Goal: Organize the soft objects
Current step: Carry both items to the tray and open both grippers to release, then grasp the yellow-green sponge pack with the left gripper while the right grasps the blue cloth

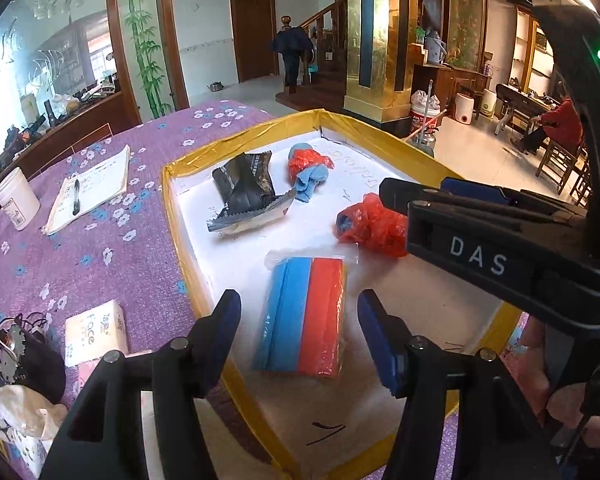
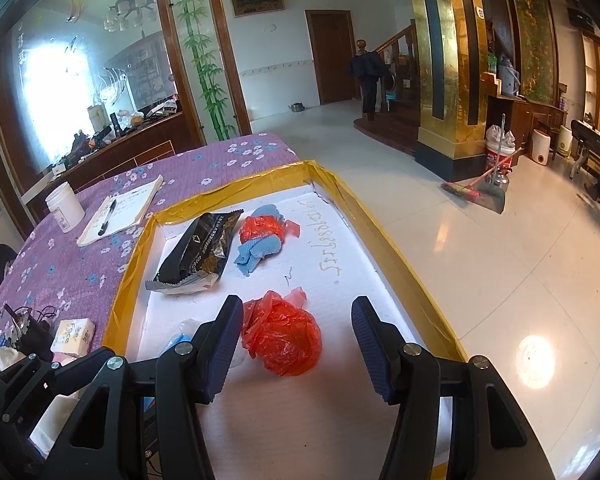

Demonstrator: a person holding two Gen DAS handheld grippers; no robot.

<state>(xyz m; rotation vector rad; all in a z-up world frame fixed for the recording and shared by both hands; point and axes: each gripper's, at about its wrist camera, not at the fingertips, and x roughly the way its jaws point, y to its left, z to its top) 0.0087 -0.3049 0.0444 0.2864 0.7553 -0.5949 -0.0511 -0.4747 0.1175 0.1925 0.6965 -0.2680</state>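
Left hand-held gripper (image 1: pixel 298 338) spread wide, hovering right over the flat blue-and-red plastic-wrapped pack (image 1: pixel 303 317), not pinching. Right hand-held gripper (image 2: pixel 298 338) spread too, crumpled red plastic bag (image 2: pixel 282 338) between the fingers, loose. Farther back in the yellow-taped white tray (image 1: pixel 172 208): black foil wrapper (image 1: pixel 246 190).

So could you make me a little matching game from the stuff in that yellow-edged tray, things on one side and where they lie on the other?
Things:
1. black snack bag
2. blue and red packet
3. loose red plastic bag
4. blue cloth wrapped in red plastic

Places:
A. in front of the right fingers
B. far end of the tray, beside the black bag
C. in front of the left fingers
D. toward the tray's left edge, nearest the notebook

Pairs: 1-D, 2-C, 3-A, 4-B
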